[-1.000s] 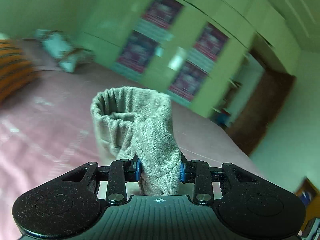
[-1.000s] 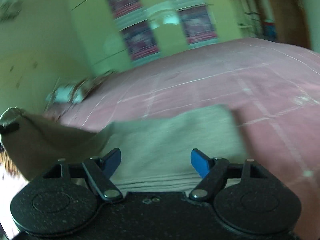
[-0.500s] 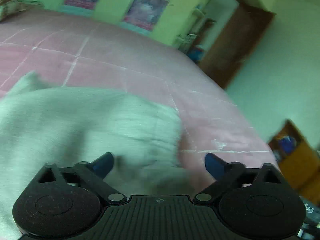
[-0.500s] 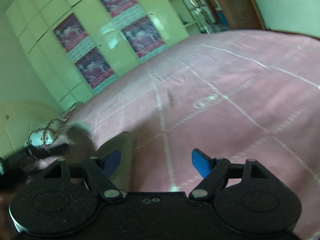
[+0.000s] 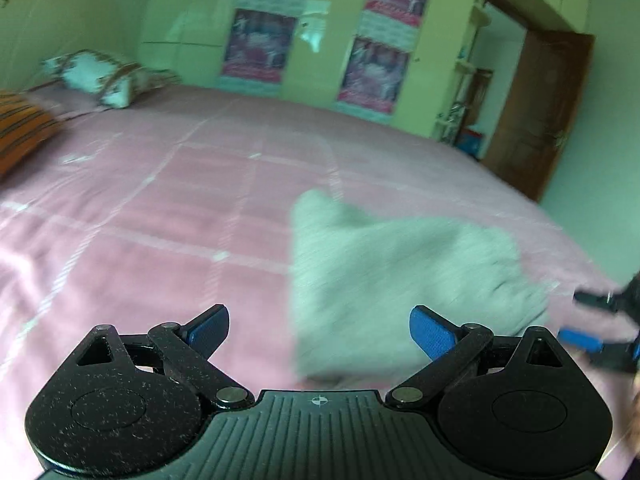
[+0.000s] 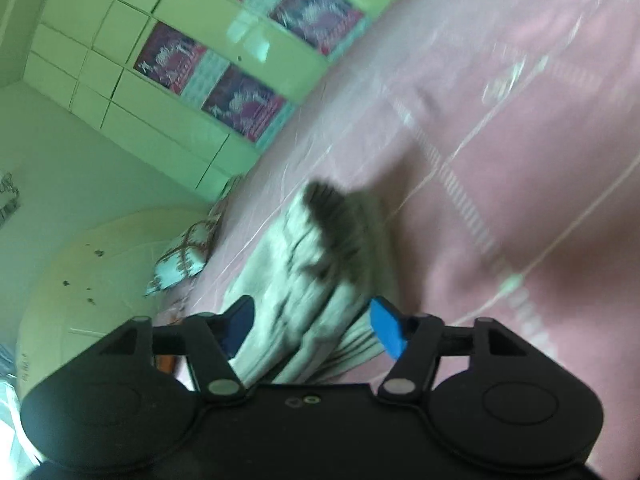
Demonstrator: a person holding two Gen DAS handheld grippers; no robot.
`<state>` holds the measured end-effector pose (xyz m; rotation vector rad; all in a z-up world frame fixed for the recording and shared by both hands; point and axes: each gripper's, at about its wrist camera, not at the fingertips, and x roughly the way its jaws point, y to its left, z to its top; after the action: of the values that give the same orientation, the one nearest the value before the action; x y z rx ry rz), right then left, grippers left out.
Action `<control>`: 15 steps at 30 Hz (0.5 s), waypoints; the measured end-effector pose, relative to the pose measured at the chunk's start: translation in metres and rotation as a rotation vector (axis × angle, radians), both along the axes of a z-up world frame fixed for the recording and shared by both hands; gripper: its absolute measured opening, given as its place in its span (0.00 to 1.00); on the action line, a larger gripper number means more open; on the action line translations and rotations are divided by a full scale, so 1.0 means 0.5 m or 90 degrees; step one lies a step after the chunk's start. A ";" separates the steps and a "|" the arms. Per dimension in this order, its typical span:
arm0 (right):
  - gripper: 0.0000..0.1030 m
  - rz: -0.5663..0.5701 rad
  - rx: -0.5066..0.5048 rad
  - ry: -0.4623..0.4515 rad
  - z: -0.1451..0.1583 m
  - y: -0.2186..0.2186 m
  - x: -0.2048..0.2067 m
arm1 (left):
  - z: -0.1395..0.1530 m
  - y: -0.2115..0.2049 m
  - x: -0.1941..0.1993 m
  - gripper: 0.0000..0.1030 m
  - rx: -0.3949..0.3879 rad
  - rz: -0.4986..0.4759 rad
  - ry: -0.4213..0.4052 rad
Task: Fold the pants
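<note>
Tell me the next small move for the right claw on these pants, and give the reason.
Probably finish closing the right claw on the folded edge of the grey pants. Its jaws are closing with the layered cloth between them, not yet pinched. The left claw stands open and empty, and the pants lie loose on the pink bedspread.

Black speckled left gripper [image 5: 319, 327], blue pads [image 5: 432, 334], silver screws

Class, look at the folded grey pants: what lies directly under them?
The grey pants lie on the pink bedspread, which shows all around them. The part of the bedspread beneath them is covered, so whether anything else lies there cannot be seen.
</note>
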<state>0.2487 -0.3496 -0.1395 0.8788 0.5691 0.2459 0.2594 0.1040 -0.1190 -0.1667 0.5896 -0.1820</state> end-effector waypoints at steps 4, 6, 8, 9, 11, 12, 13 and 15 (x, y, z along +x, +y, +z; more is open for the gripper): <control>0.52 0.008 0.013 0.026 -0.019 0.042 0.035 | -0.036 0.025 0.015 0.94 0.053 -0.012 0.018; 0.51 0.003 0.020 0.058 -0.033 0.055 0.060 | -0.048 0.011 0.028 0.94 0.080 -0.029 0.024; 0.51 -0.003 0.041 0.067 -0.039 0.061 0.072 | -0.057 -0.002 0.045 0.94 0.110 -0.039 0.029; 0.53 -0.013 0.044 0.068 -0.038 0.064 0.075 | -0.060 -0.011 0.049 0.94 0.118 -0.042 0.031; 0.54 -0.026 0.047 0.064 -0.039 0.070 0.079 | -0.060 -0.018 0.065 0.94 0.100 -0.048 0.024; 0.54 -0.034 0.042 0.061 -0.039 0.074 0.080 | -0.060 -0.019 0.072 0.94 0.089 -0.049 0.022; 0.54 -0.038 0.037 0.061 -0.038 0.078 0.081 | -0.071 -0.035 0.085 0.94 0.088 -0.050 0.023; 0.54 -0.047 0.027 0.050 -0.034 0.085 0.075 | -0.081 -0.046 0.102 0.94 0.102 -0.048 0.023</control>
<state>0.2864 -0.3073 -0.1565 0.9511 0.6055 0.1576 0.3103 0.0812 -0.1596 0.0068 0.6447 -0.2048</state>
